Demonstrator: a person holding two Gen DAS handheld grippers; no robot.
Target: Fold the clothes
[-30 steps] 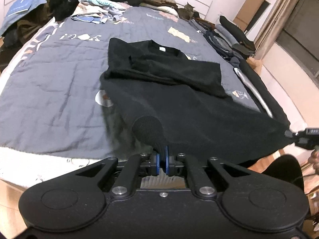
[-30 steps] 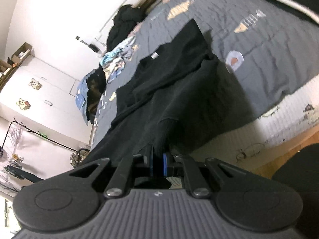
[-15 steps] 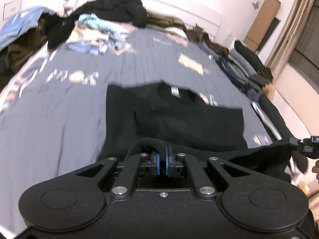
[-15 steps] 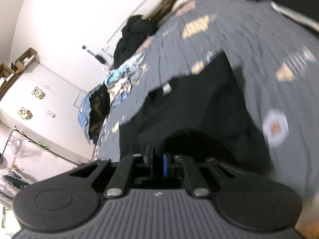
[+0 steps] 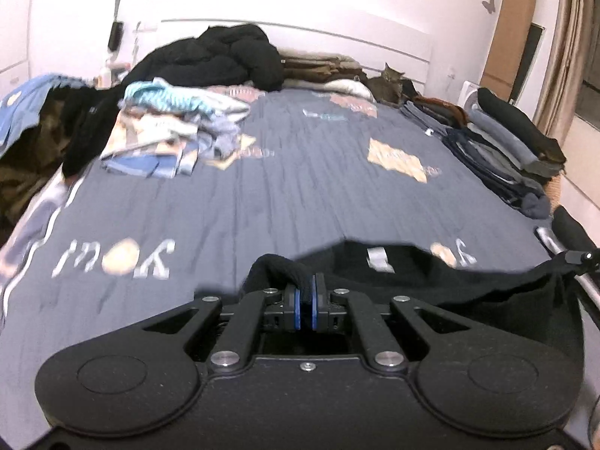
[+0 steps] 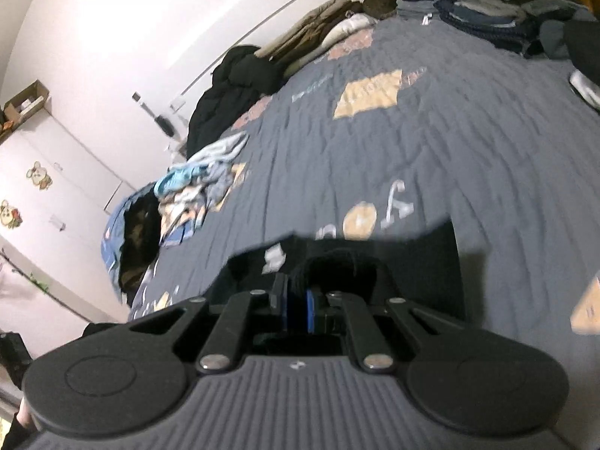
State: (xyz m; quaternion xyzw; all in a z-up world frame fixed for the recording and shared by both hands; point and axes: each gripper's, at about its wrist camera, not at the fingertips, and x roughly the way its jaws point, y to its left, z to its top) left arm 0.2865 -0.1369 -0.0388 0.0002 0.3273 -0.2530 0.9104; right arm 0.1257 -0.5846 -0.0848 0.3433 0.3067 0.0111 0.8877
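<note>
A black shirt (image 5: 412, 273) lies on the grey bedspread (image 5: 300, 187), its white neck label (image 5: 378, 258) showing just past my fingers. My left gripper (image 5: 306, 296) is shut on a bunched fold of the shirt's hem. The hem stretches rightward to my right gripper (image 5: 579, 258), whose tip shows at the right edge. In the right wrist view my right gripper (image 6: 298, 309) is shut on the black shirt (image 6: 431, 262), with the label (image 6: 273, 258) just left of the pads. Most of the shirt is hidden under the gripper bodies.
A loose pile of light clothes (image 5: 168, 131) and a black jacket (image 5: 217, 60) lie at the far left. Folded dark garments (image 5: 498, 142) are stacked along the right side. A cat (image 5: 390, 82) sits by the headboard. A rolled cardboard tube (image 5: 510, 33) leans on the wall.
Both grippers have carried the shirt's hem forward over the shirt towards its collar. The shirt body, spread out before, now sits mostly under the grippers.
</note>
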